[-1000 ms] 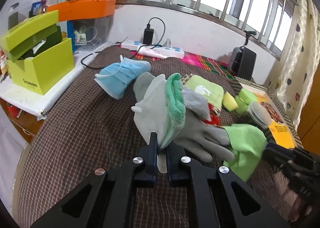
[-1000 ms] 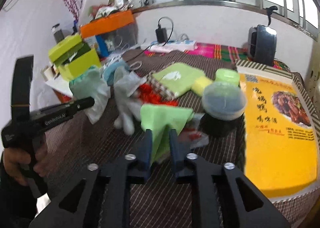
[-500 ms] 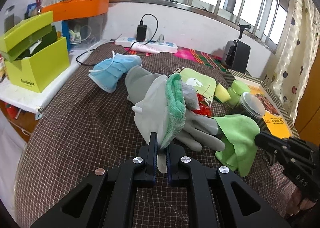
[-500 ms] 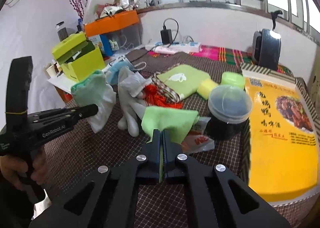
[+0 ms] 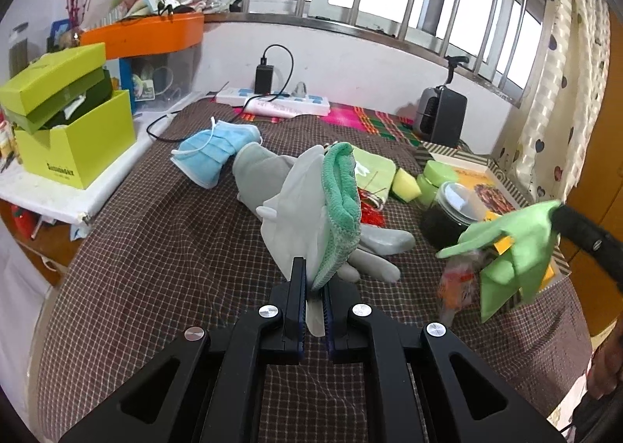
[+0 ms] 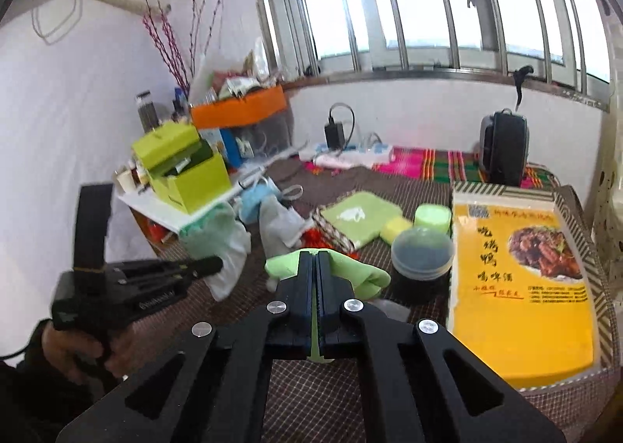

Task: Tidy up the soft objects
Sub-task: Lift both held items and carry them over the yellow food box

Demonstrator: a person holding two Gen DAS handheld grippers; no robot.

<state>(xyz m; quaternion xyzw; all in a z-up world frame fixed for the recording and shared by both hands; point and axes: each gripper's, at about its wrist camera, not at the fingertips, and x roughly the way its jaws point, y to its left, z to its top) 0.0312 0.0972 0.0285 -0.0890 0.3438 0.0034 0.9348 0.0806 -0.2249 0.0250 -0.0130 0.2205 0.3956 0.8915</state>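
My left gripper (image 5: 312,271) is shut on a white glove (image 5: 298,209) and a teal green cloth (image 5: 342,197), held together above the checked tablecloth (image 5: 155,268). My right gripper (image 6: 316,260) is shut on a light green cloth (image 6: 350,271), lifted off the table; the cloth also shows in the left wrist view (image 5: 514,248) at the right. A grey glove (image 5: 373,244) and a blue face mask (image 5: 212,155) lie on the tablecloth. A folded green towel (image 6: 360,219) lies further back.
A lime green box (image 5: 74,131) stands on a white shelf at the left. A dark jar with a clear lid (image 6: 422,260), a green tub (image 6: 433,217), a yellow sponge (image 6: 395,229) and a yellow food box (image 6: 521,279) sit at the right. A power strip (image 5: 272,102) lies at the back.
My right gripper closed on the light green cloth and lifted it off the table. My left gripper kept its hold on the glove and teal cloth and drew back a little.
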